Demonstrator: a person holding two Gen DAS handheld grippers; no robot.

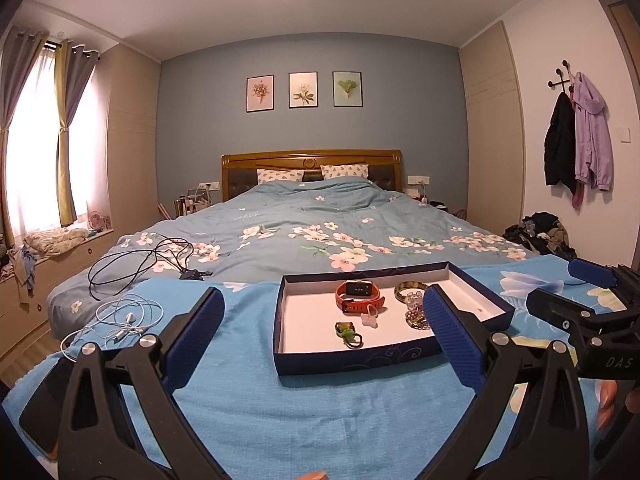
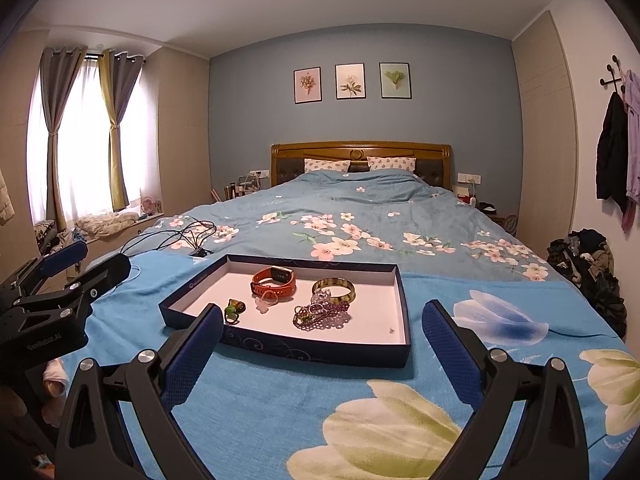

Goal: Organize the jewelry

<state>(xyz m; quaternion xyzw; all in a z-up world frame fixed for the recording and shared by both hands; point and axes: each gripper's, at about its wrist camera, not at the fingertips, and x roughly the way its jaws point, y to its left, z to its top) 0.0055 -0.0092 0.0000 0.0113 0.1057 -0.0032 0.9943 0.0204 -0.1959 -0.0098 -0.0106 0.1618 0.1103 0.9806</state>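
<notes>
Both wrist cams sit low over the blue floral towel point(image 2: 280, 400) at the bed's foot, facing the wooden headboard point(image 1: 311, 162). Left cam is left of the right one, probably a bit nearer the shallow navy cardboard tray point(image 1: 352, 362). Shared: tray, bed, headboard wall; each catches the other gripper at its edge.

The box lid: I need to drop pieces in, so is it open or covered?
Open. The box has no cover; the watch and bangle lie exposed inside.
</notes>
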